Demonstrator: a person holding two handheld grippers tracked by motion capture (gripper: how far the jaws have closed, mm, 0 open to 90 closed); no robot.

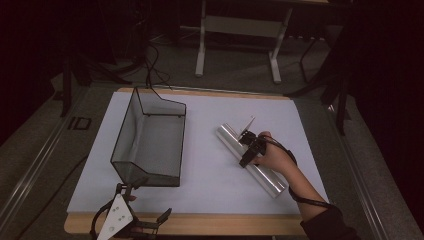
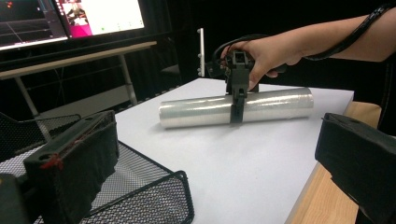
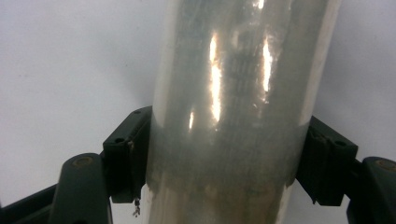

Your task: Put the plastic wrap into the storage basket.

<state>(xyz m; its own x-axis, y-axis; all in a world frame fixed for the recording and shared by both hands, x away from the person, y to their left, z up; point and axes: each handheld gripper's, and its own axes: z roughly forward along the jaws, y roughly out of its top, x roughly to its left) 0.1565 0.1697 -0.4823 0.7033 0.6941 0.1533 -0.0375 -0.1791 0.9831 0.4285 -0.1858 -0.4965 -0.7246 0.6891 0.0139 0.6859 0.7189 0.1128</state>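
Note:
A long roll of clear film (image 1: pixel 227 135) lies slantwise on the white tabletop (image 1: pixel 210 190), right of centre. My right gripper (image 1: pixel 248 150) stands over the roll's middle, pointing down, with one jaw on each side. In the right gripper view both pads press against the sides of the roll (image 3: pixel 229 70), so the right gripper (image 3: pixel 224 158) is shut on it. The left gripper view shows the roll (image 2: pixel 196 112) resting on the table with the right gripper (image 2: pixel 236 109) astride it. My left gripper (image 1: pixel 150 200) rests at the near left edge, jaws wide open and holding nothing.
A black wire mesh basket (image 1: pixel 125 130) stands left of centre, its near corner just in front of my left gripper (image 2: pixel 219 140). The table's wooden front edge (image 1: pixel 225 222) runs below. A desk frame (image 1: pixel 237 30) stands beyond the table, and monitors (image 2: pixel 70 18) glow to one side.

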